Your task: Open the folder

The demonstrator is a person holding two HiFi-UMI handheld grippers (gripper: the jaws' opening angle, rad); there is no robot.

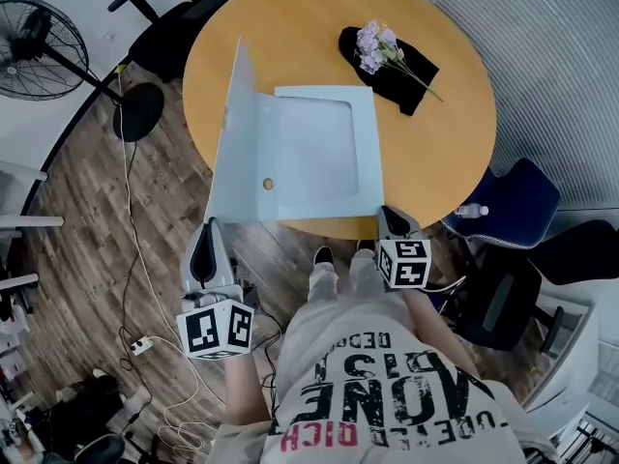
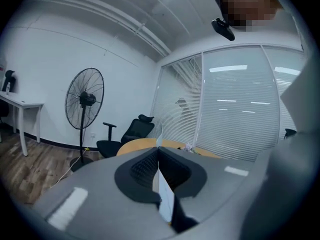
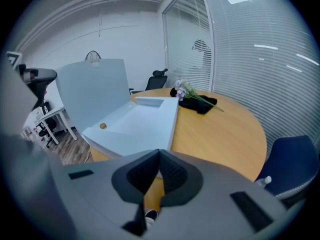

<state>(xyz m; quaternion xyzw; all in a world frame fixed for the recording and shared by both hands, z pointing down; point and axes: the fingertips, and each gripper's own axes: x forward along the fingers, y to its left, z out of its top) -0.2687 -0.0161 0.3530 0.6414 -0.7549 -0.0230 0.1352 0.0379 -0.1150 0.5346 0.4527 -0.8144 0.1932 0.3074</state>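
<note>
2-handed split: clamps the left gripper (image 1: pixel 205 240) on the folder (image 1: pixel 319 153) cover's edge, holding it upright above the table (image 1: pixel 445 143) for opening; parks the right gripper (image 1: pixel 392 218), closed and empty, beside the near corner, probably steadying.

Head view overhead; gripper views low; shared folder (image 1: pixel 319 153)

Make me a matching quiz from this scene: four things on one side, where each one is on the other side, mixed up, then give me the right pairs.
Things:
1. folder cover
2. flowers
3. fan
4. blue chair

Places:
A. lying on the black cloth
B. on the floor, left of the table in the head view
C. raised off the table, pinched in the left gripper
D. right of the table in the head view

Pairs: 1-C, 2-A, 3-B, 4-D
</note>
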